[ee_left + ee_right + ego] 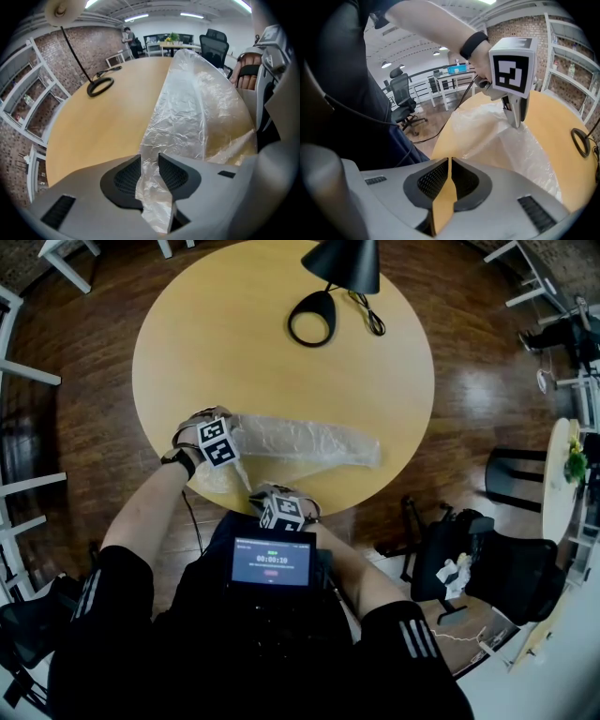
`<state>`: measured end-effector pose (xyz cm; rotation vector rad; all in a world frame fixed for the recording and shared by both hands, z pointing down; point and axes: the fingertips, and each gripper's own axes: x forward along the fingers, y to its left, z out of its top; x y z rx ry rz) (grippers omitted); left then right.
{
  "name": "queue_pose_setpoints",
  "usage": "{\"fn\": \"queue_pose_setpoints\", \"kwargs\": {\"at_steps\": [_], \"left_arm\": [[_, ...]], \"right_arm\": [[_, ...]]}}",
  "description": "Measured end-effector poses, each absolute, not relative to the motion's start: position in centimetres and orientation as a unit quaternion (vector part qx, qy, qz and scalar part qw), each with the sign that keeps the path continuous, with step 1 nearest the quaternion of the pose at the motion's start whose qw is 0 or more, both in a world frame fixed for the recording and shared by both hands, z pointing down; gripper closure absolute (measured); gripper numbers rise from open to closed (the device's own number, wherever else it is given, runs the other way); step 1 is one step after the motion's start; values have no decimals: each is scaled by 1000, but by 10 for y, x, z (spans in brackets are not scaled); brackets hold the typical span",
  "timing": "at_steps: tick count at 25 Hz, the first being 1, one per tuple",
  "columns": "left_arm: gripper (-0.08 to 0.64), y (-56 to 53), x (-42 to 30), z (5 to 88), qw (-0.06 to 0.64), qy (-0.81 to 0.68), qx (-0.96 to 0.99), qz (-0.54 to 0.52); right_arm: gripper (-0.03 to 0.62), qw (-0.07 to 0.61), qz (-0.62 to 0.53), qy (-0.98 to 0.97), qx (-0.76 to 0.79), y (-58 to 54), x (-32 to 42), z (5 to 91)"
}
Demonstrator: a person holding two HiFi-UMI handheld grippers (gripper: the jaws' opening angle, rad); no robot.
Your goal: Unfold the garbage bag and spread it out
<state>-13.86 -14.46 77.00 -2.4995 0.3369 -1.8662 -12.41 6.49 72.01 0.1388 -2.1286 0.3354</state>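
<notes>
Garbage bag (pixel 309 439), a clear, crinkled film, lies across the near part of the round wooden table (pixel 244 334) as 1 long band. Its right end stops short of the table's right edge.

At the band's left end the left claw (pixel 150 160) points steeply down. Its 2 jaws are closed on a bunched strip of the film, which runs up between the pads and out behind them. Beyond the jaws, the left gripper view shows the film rising in a loose, tented sheet.

The left claw's cube (pixel 513 68) carries black-and-white square markers with no letters on them.

Just right of it, at the near table edge, sits the right claw (pixel 449 161). Its jaws stand only a thin slit apart. Through the slit only the tan of the table shows, and no film can be made out between the pads. The bag's near flap lies just ahead of this claw.

Below it, against the person's chest, a small screen (pixel 272 562) shows a timer that appears to read 00:00:20.

Farther right, at the table's far side, stands a black lamp (pixel 345 261) with a ring base (pixel 312 318).
</notes>
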Motion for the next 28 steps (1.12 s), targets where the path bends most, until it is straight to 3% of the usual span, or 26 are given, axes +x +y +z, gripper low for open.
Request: {"fn": "queue_pose_setpoints", "kwargs": {"at_steps": [8,15,28], "left_arm": [[431,-142,-130,761,11,111,-803,-586],[431,-127,-87,727,23,103,-836,-539],[431,-109,-25,753,14,63,-834,-547]], "right_arm": [[472,406,104,-899,130,30,-100,662],[362,429,79,-878,199,2,-36,652],[364,522,61,-831,181,3,13,691]]}}
